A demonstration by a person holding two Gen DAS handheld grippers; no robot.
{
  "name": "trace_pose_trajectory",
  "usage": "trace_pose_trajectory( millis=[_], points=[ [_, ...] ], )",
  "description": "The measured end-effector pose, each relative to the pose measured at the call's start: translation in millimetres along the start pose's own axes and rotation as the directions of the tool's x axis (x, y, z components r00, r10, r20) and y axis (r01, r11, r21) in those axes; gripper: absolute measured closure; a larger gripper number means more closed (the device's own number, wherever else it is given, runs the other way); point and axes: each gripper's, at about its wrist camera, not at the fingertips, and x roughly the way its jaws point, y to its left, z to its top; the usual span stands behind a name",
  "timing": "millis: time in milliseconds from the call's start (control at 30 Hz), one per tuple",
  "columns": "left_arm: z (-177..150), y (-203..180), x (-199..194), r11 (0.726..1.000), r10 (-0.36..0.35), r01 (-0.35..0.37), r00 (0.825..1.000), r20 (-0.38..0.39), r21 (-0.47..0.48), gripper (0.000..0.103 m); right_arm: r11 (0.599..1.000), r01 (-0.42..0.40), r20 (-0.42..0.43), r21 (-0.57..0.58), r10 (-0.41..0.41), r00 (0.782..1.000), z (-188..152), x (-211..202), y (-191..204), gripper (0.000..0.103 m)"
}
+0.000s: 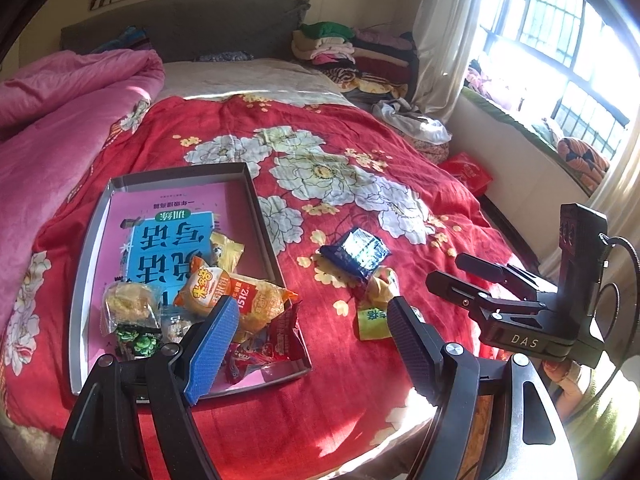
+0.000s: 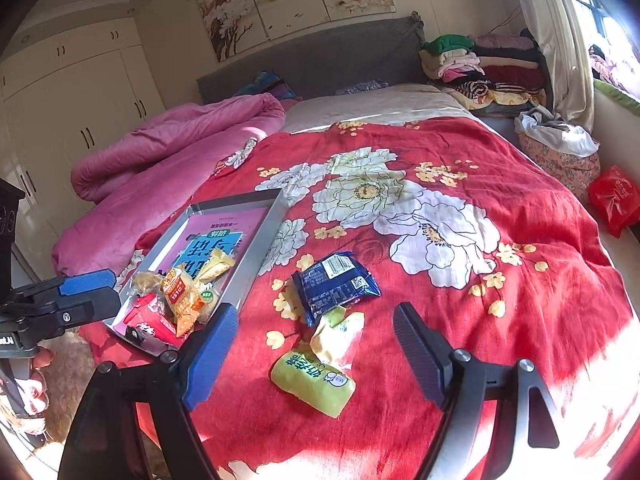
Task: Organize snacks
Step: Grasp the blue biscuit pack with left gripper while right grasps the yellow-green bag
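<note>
Your left gripper (image 1: 312, 320) hangs over the near edge of the bed with its fingers spread wide and nothing between them: one finger wears a ribbed blue pad (image 1: 212, 352), the other a dark knurled pad. Your right gripper (image 2: 314, 344) is the same, fingers apart and empty, poised above the loose snacks.

The snacks lie in two groups on the red bedspread (image 2: 460, 320), a soft, rumpled cotton printed with big white peonies. Most are heaped in the near end of the shallow grey tray (image 1: 90, 248), a flat rectangular box with thin upright walls and a glossy pink and blue printed sheet lining its floor. There you have a crinkly orange packet (image 1: 240, 296), a shiny red wrapper (image 1: 276, 344) lapping the tray's near wall, a clear bag of pale crumbly cake (image 1: 128, 304), a small yellow pouch (image 1: 228, 250) and a green-patterned wrapper (image 1: 138, 342).

Three pieces lie outside the tray, to its right: a dark blue foil packet (image 2: 336, 284), flat and rectangular with a barcode face up; a puffy lime-green pillow pack (image 2: 312, 384) nearest you; and a pale yellow-green wrapper (image 2: 338, 334) between the two, touching both.

A quilted pink comforter (image 2: 168, 144) is bunched along the bed's far left.
</note>
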Motion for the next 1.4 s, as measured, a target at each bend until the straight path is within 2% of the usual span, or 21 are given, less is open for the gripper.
trace_pose_trajectory(
  millis=[233,433,567,700,833,933,1100,1300,1400],
  points=[
    [6.4,-6.6,14.7,1.000,-0.016,0.016,1.000,-0.021,0.010,0.025,1.000,0.007,-0.087,0.001,-0.006,0.996,-10.3,24.6,-0.5,0.023],
    [25.5,-14.4,37.0,0.999,-0.004,0.006,0.999,-0.046,0.038,0.025,1.000,0.023,-0.156,0.002,-0.022,0.987,-16.1,50.8,-2.8,0.023],
    [39.5,-19.6,58.1,0.998,0.012,-0.007,0.997,-0.082,0.066,0.025,0.999,0.035,-0.205,-0.011,-0.036,0.978,-20.7,72.0,-2.1,0.023],
    [51.3,-23.1,80.4,0.998,-0.007,0.016,0.991,-0.135,0.068,0.025,0.998,0.057,-0.224,-0.032,-0.063,0.972,-23.9,87.0,-0.4,0.025],
    [59.2,-27.8,102.0,0.995,0.034,-0.016,0.983,-0.178,0.103,0.025,0.992,0.091,-0.216,-0.085,-0.107,0.970,-25.2,98.9,3.1,0.032],
    [64.3,-29.2,114.2,0.995,0.024,-0.004,0.980,-0.196,0.100,0.025,0.986,0.112,-0.210,-0.122,-0.136,0.968,-25.0,101.8,0.4,0.046],
    [69.2,-42.1,134.7,0.990,0.031,0.001,0.974,-0.225,0.140,0.025,0.989,0.104,-0.214,-0.102,-0.124,0.969,-21.5,95.6,-16.3,0.067],
    [69.3,-59.1,165.8,0.980,0.048,0.008,0.959,-0.278,0.199,0.025,0.993,0.118,-0.199,0.012,-0.113,0.973,-13.6,79.7,-52.1,0.069],
    [65.5,-69.9,178.1,0.967,0.081,-0.002,0.951,-0.298,0.254,0.025,0.988,0.129,-0.174,0.082,-0.113,0.978,-9.8,69.7,-70.7,0.069]
  ],
)
